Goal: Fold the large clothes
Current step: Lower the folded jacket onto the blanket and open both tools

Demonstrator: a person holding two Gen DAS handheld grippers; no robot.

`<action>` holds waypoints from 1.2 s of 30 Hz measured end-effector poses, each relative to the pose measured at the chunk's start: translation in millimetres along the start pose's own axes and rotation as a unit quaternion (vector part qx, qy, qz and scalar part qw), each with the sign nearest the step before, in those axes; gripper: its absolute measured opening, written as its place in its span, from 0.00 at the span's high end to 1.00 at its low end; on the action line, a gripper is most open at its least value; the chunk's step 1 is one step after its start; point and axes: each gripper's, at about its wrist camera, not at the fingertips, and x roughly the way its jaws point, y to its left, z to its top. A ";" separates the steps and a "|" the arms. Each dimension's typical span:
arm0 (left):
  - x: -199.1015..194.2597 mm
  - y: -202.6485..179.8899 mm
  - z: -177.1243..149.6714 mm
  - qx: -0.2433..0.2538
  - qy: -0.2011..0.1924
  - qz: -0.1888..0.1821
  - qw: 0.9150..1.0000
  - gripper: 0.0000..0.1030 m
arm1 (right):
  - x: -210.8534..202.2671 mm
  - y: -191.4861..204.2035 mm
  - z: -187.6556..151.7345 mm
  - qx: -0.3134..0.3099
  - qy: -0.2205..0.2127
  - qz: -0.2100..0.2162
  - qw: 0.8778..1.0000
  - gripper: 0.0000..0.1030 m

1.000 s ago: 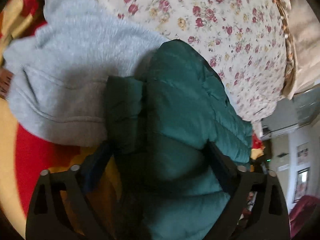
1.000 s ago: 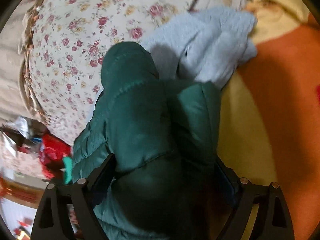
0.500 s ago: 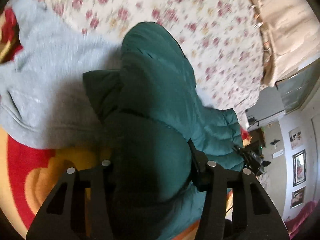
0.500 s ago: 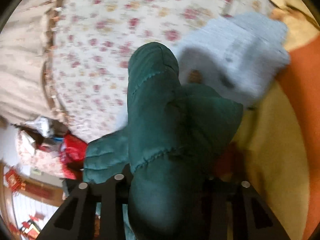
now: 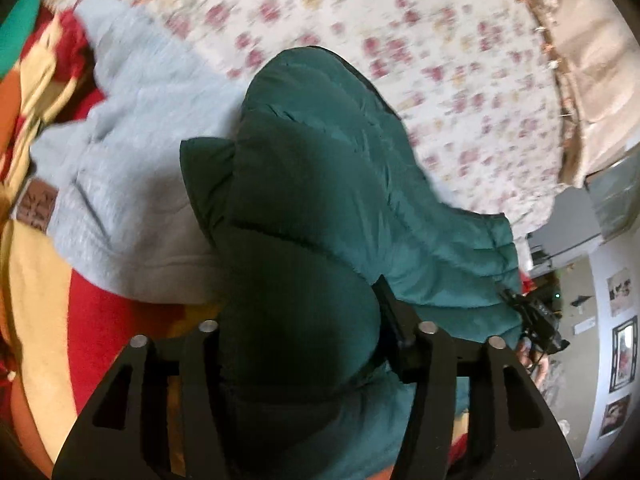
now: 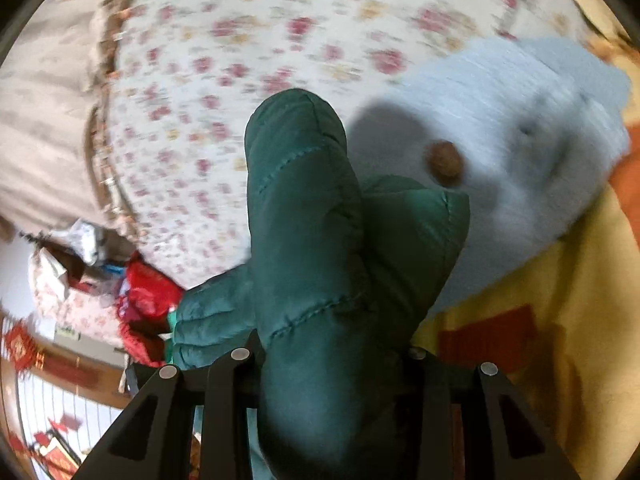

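While both the left gripper (image 5: 304,344) and right gripper (image 6: 328,364) clench a dark green quilted puffer jacket (image 5: 320,184), lifted above the floral-sheeted bed (image 5: 400,40), level, matched hands should give a straight fold.

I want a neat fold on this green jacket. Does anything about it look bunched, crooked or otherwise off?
Yes. The green puffer jacket is bunched into thick lumps inside both the left gripper and the right gripper, not flat. Part of it overlaps the grey sweatshirt lying beside it.
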 end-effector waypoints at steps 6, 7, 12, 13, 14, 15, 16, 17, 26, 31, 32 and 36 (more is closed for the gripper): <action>0.0 2.1 0.2 -0.031 -0.003 0.002 1.000 0.34 | 7.0 -21.1 -7.0 0.027 -0.005 -0.030 0.999 0.36; -3.6 0.8 0.9 -0.035 -0.003 0.001 0.999 0.35 | 6.3 -21.5 -8.4 0.035 -0.011 -0.047 0.998 0.32; -50.6 9.0 5.6 -0.064 -0.048 -0.012 0.997 0.35 | -22.0 -9.3 -11.5 0.015 -0.061 -0.102 0.993 0.27; -60.6 10.3 6.4 -0.064 -0.060 -0.008 0.996 0.35 | -29.7 -3.4 -12.0 0.004 -0.075 -0.115 0.991 0.27; -69.2 11.7 7.2 -0.063 -0.069 -0.002 0.996 0.35 | -37.0 4.1 -12.8 -0.010 -0.090 -0.128 0.988 0.27; -77.7 10.9 8.6 -0.058 -0.078 0.011 0.995 0.35 | -45.6 17.3 -14.0 -0.036 -0.111 -0.148 0.982 0.27; -84.0 8.1 10.5 -0.050 -0.086 0.028 0.995 0.35 | -49.0 25.9 -14.7 -0.052 -0.120 -0.158 0.979 0.27; -86.0 2.4 12.1 -0.042 -0.092 0.038 0.994 0.35 | -52.5 39.5 -15.3 -0.076 -0.131 -0.166 0.975 0.27; -29.8 -42.2 25.6 0.037 -0.059 0.116 0.991 0.33 | 7.9 85.3 -6.9 -0.161 -0.095 -0.191 0.964 0.49; 10.7 -29.8 32.3 0.041 -0.039 0.185 0.981 0.26 | 48.4 65.5 -1.3 -0.152 -0.065 -0.208 0.964 0.49; 13.3 -28.0 31.9 0.045 -0.042 0.195 0.979 0.22 | 53.8 64.9 -1.5 -0.159 -0.062 -0.215 0.962 0.49; 11.8 -11.0 31.8 0.012 -0.043 0.167 0.985 0.20 | 61.0 68.9 -6.6 -0.190 -0.062 -0.248 0.948 0.49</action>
